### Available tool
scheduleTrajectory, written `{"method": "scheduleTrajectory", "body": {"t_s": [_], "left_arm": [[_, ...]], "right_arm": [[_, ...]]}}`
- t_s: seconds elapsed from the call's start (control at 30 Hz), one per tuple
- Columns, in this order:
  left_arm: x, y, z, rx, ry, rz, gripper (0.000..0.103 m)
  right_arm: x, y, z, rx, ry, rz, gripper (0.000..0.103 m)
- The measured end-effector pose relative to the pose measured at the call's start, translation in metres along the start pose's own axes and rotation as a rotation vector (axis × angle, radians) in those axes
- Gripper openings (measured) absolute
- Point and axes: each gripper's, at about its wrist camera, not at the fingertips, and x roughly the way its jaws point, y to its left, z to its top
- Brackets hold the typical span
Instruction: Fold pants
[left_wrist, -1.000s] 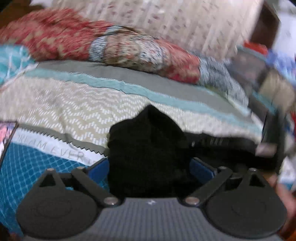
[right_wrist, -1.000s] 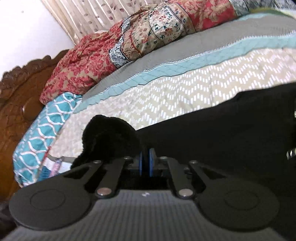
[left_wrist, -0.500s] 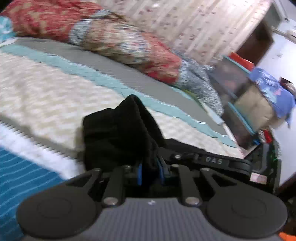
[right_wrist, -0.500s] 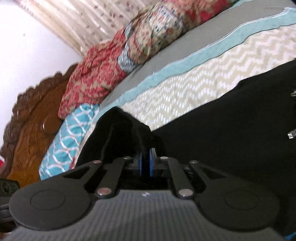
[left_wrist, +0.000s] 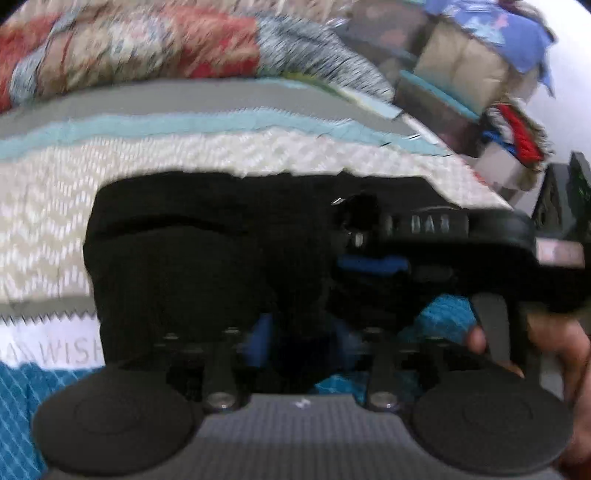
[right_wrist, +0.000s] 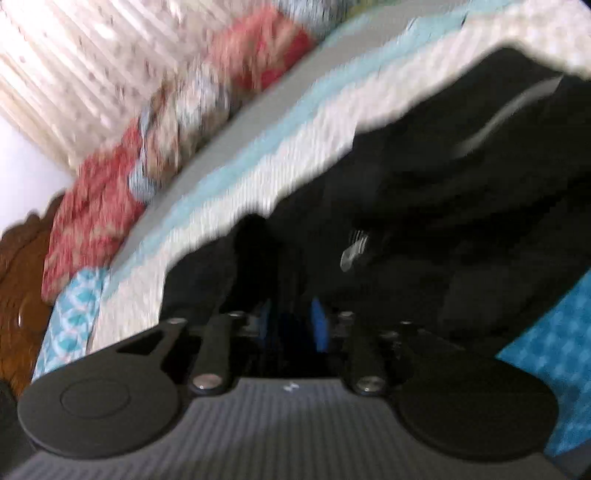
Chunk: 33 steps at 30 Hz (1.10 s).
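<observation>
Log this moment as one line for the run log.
task: fold pants | left tool: just opening, released | right tool: just opening, released | black pants: folded on bedspread

One black pants (left_wrist: 207, 251), two claws (left_wrist: 301, 341), one bedspread (left_wrist: 147, 155).

"WISH" on white band of bedspread (left_wrist: 51, 352); "DAS" on right tool (left_wrist: 430, 225).

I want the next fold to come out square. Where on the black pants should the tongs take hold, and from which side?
Probably the folded left edge of the black pants, coming in from the near side. There the cloth ends in a straight, stacked edge over the bedspread, so the tongs can pinch all the layers at once.
</observation>
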Motion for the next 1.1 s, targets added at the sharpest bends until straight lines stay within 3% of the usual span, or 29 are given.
{"method": "scheduleTrajectory", "body": {"t_s": [0.07,0.2,0.3,0.33,0.4,0.43,0.5,0.57,0.7,0.73,0.8,0.9,1.0,1.07,1.1], "left_arm": [[-0.021,-0.006,0.001,0.028,-0.055,-0.003,0.077],[-0.062,0.004,0.001,-0.009,-0.151,-0.084,0.078],[-0.073,0.028,0.003,-0.126,-0.202,-0.099,0.074],[-0.071,0.036,0.004,-0.163,-0.188,-0.087,0.073],[-0.057,0.05,0.003,-0.223,-0.139,-0.049,0.058],[-0.05,0.055,0.002,-0.245,-0.122,-0.042,0.056],[-0.034,0.062,0.0,-0.266,-0.089,-0.048,0.042],[-0.014,0.065,0.001,-0.277,-0.044,-0.029,0.036],[0.017,0.052,0.006,-0.222,0.002,0.076,0.038],[0.016,0.049,0.007,-0.212,0.005,0.086,0.038],[0.011,0.049,0.012,-0.219,0.015,0.083,0.039],[-0.012,0.058,0.018,-0.3,-0.01,0.014,0.039],[-0.034,0.061,0.034,-0.366,-0.079,-0.057,0.043],[-0.038,0.056,0.049,-0.371,-0.106,-0.066,0.046],[-0.039,0.052,0.055,-0.364,-0.109,-0.072,0.046]], "right_arm": [[-0.016,0.013,0.006,-0.072,-0.09,0.011,0.034],[-0.028,0.045,0.006,-0.211,-0.156,0.102,0.034],[-0.019,0.066,-0.006,-0.33,-0.102,0.174,0.034],[-0.011,0.068,-0.012,-0.349,-0.061,0.184,0.034],[0.008,0.058,-0.014,-0.29,0.01,0.181,0.033],[0.016,0.049,-0.014,-0.265,0.044,0.162,0.033],[0.034,0.032,-0.015,-0.232,0.096,0.103,0.029],[0.046,0.021,-0.017,-0.273,0.111,0.004,0.026],[0.042,0.011,-0.008,-0.201,0.135,0.032,0.027],[0.031,0.017,-0.006,-0.234,0.108,0.018,0.032],[0.004,0.016,0.0,-0.254,0.036,0.058,0.032],[-0.045,-0.011,0.02,-0.18,-0.115,0.085,0.035],[-0.092,-0.051,0.036,-0.093,-0.297,-0.009,0.055],[-0.112,-0.082,0.041,0.003,-0.415,-0.118,0.084],[-0.116,-0.1,0.043,0.071,-0.453,-0.156,0.089]]}}
